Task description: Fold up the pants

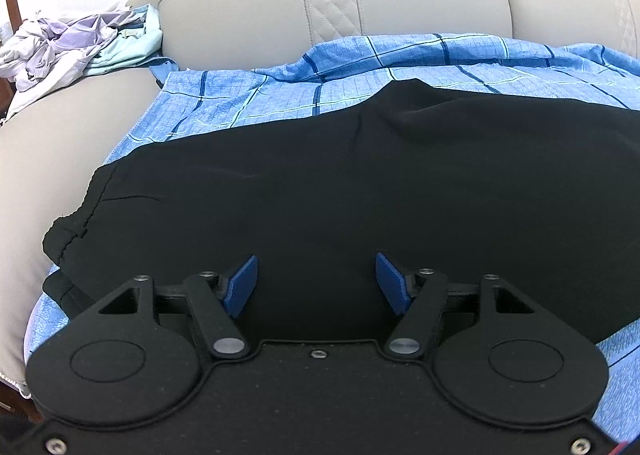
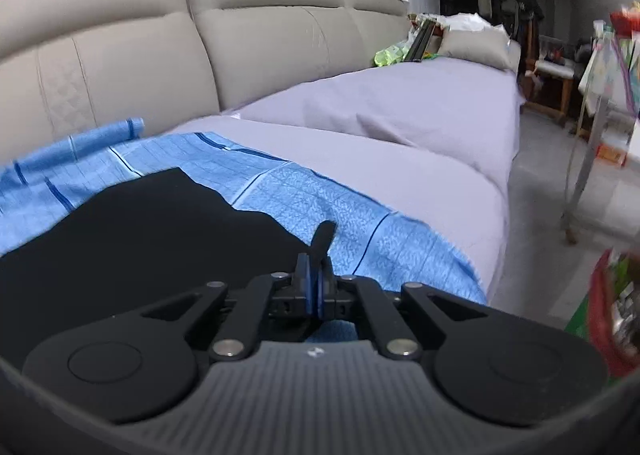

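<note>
**Pants flat on the blue sheet, corner pinched**

The black pants (image 1: pixel 320 183) lie spread on the blue checked sheet (image 1: pixel 248 103) over the beige sofa (image 1: pixel 240 3). My left claw (image 1: pixel 316 283) hangs above them with its blue pads apart, nothing between. My right claw (image 2: pixel 316 287) is clamped on a narrow fold of the pants, which sticks up at twelve o'clock. A heap of clothes (image 1: pixel 72 43) sits at ten o'clock

Pants (image 1: pixel 320 183) beyond right edge; blurred shelf clutter (image 2: pixel 612 307).
</note>
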